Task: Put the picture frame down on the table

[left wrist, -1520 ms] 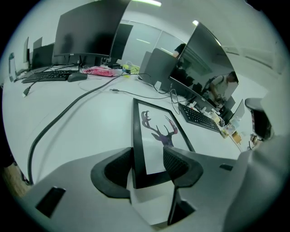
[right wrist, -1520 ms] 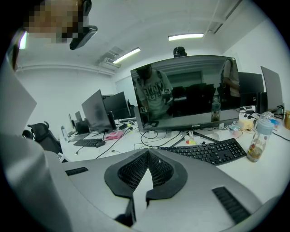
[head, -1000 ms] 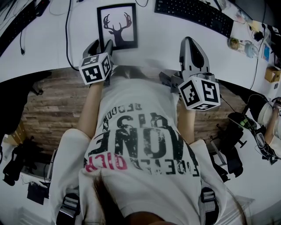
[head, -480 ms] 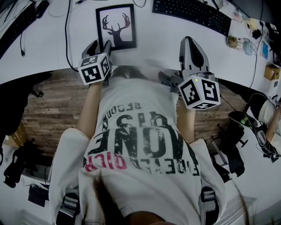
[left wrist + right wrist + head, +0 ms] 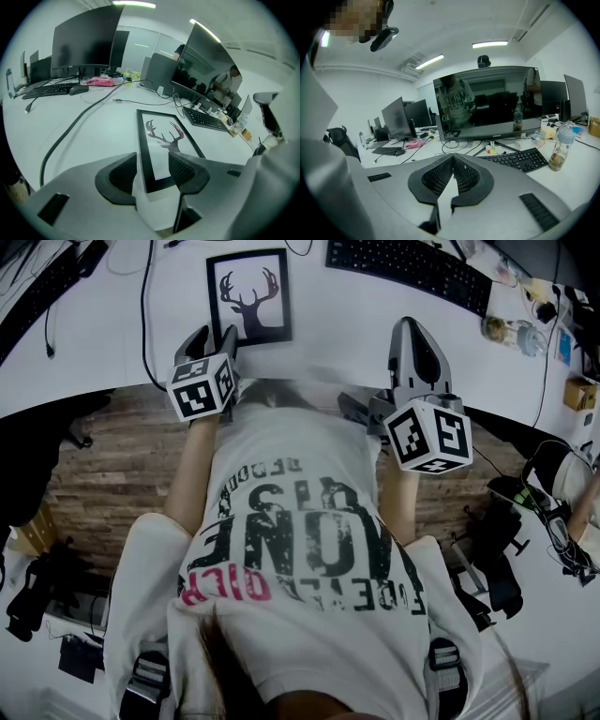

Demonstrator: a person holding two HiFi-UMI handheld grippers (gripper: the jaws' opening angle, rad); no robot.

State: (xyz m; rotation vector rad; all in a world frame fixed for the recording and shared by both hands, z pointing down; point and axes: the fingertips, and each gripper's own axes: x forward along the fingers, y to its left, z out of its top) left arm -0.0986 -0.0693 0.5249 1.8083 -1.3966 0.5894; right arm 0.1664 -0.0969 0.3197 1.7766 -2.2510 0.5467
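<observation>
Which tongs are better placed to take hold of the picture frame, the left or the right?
Probably left. The left tongs are open right at the picture frame; the right tongs are shut and point at a monitor.

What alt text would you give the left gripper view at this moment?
A black picture frame with a deer silhouette lies flat on a white table, its near end between the open jaws of the left gripper, which appear clear of it. A dark cable runs at left; a keyboard lies beyond.

Glossy black picture frame (image 5: 248,296) on smooth matt white table (image 5: 328,329); wood-plank floor (image 5: 112,465)
</observation>
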